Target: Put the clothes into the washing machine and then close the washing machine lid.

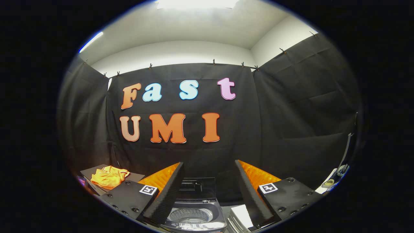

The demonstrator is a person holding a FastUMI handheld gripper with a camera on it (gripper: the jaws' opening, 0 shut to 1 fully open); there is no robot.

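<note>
Riding the tool [207, 181], the camera faces the booth wall [291, 113] — washer [194, 210] near below.

Bright ceiling light [197, 3] overhead, dim booth below, strong fisheye bending outward.

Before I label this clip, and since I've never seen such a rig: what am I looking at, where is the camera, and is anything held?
The camera rides on a hand-held gripper and looks forward along its two fingers, the wedge shapes at the bottom. They stand wide apart and hold nothing. Between them, just ahead and below, is a small top-loading washer with its lid raised, so the drum shows. Off to the left, beyond the left finger, an orange garment lies crumpled on a dark board. To the right of the washer sits a white boxy thing that I cannot identify. Black cloth walls close in the booth.
</note>
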